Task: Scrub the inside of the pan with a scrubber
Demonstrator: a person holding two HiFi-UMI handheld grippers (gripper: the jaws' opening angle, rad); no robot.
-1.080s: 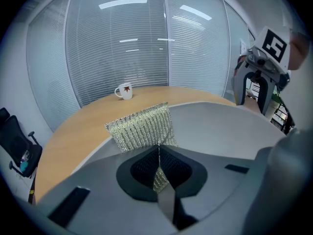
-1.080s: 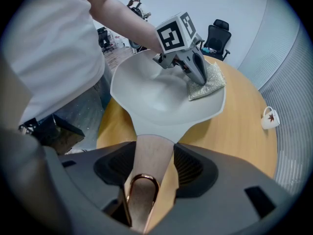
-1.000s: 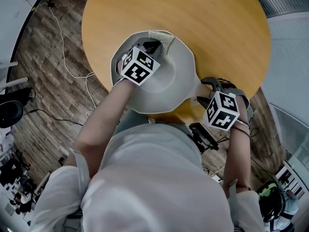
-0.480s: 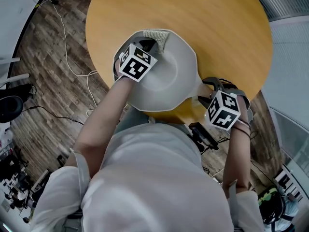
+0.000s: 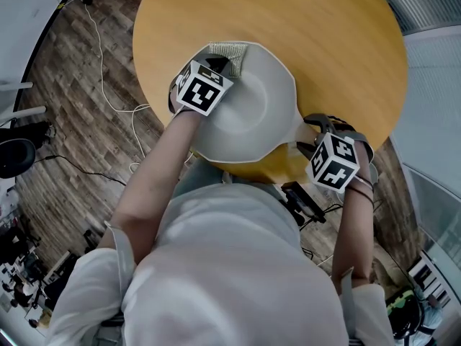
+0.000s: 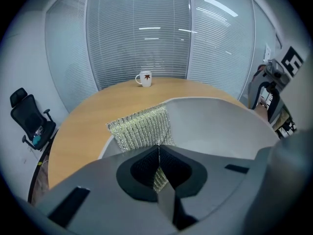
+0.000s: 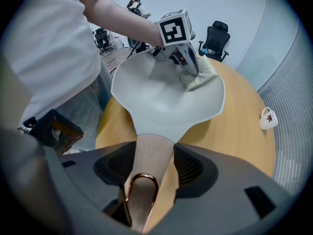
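the pan [image 5: 256, 114] is seen at the near edge of the round wooden tabletop [image 5: 317, 42], with its handle [image 7: 151, 155] pointed to the near right. the handle is clamped between the fingers of the right gripper [image 5: 307, 134]. a silvery mesh scrubber [image 6: 142, 126] is pinched by the closed fingers of the left gripper [image 5: 222, 67] and laid over the pan's far-left rim, partly inside it. a white mug [image 6: 144, 78] is seen at the far side of the tabletop, well apart from the pan.

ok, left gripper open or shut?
Shut: the left gripper pinches the scrubber between its fingers, on the rim of the pan.
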